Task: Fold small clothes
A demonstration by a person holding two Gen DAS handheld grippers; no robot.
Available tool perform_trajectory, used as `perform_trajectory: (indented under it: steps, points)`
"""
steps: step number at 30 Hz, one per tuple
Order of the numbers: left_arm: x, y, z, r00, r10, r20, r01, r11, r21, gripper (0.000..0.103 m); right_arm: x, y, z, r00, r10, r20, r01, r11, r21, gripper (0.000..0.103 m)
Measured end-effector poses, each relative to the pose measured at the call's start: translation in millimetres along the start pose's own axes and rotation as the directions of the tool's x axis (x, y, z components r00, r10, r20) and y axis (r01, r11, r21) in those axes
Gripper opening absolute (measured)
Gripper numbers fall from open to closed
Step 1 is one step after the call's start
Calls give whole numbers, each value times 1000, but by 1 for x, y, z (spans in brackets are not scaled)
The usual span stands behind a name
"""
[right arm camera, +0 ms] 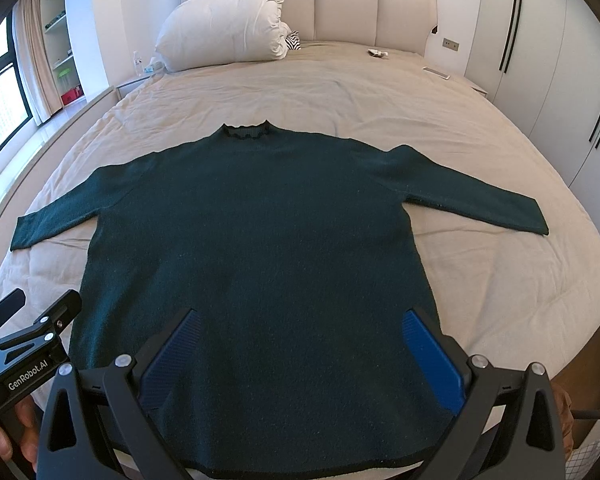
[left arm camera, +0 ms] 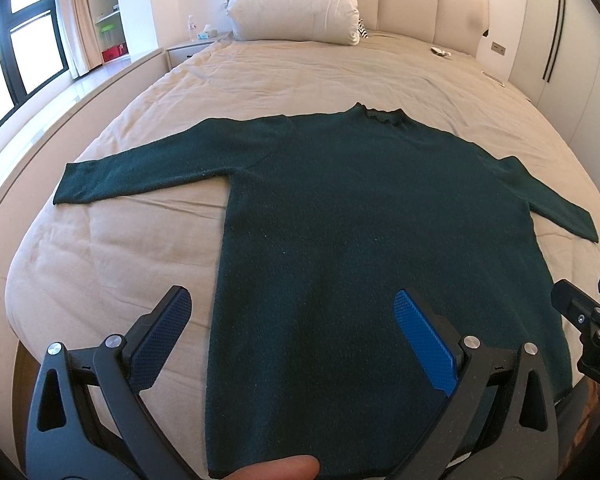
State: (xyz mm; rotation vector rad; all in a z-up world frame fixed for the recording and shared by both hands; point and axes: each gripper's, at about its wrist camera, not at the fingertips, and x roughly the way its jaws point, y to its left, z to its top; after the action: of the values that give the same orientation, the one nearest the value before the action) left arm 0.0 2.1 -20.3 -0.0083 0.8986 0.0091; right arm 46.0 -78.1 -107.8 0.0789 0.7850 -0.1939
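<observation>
Both jaws stand wide apart with nothing between the pads: my left gripper hangs over the lower left part of the sweater, one blue finger above the knit and the other above the sheet just beside its edge, while my right gripper hangs over the hem with both fingers above the fabric. Whether any pad touches the cloth I cannot tell.

Beneath them the dark green sweater lies flat on the bed, unfolded, its frilled collar pointing toward the headboard and its hem at the near edge of the mattress. Its two sleeves are spread outward and slightly down, one to each side.

Around it stretches the beige sheet, lightly creased. Well beyond the collar a bulky white duvet bundle leans against the padded headboard, with a striped black-and-white item touching it. White wardrobe doors stand on the right.
</observation>
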Motion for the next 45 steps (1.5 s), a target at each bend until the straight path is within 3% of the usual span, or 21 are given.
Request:
perform_trajectory:
  steps: [26, 38, 41, 42, 43, 44, 45]
  points:
    - [4, 4, -2, 1000, -10, -17, 10, 1000, -12, 103, 4, 3, -4, 1000, -3, -7, 3, 1000, -5, 103]
    - [17, 36, 2, 996, -86, -24, 83, 992, -96, 103, 10, 10, 2, 1000, 6, -25, -6, 1000, -22, 103]
    - [22, 70, 11, 980, -199, 3, 196, 959, -205, 103, 11, 13, 10, 999, 42, -11, -42, 999, -22, 103]
    - [25, 85, 15, 968, -252, 16, 248, 936, -249, 103, 11, 13, 12, 999, 51, -5, -51, 998, -20, 103]
    - [32, 107, 21, 944, -327, 36, 322, 895, -308, 103, 10, 15, 17, 997, 75, 11, -75, 997, -18, 103]
    - [35, 117, 23, 934, -353, 49, 349, 877, -331, 103, 9, 17, 22, 995, 98, 27, -97, 995, -17, 103]
    - [43, 141, 28, 915, -396, 80, 395, 836, -381, 103, 9, 20, 28, 992, 117, 40, -116, 993, -19, 103]
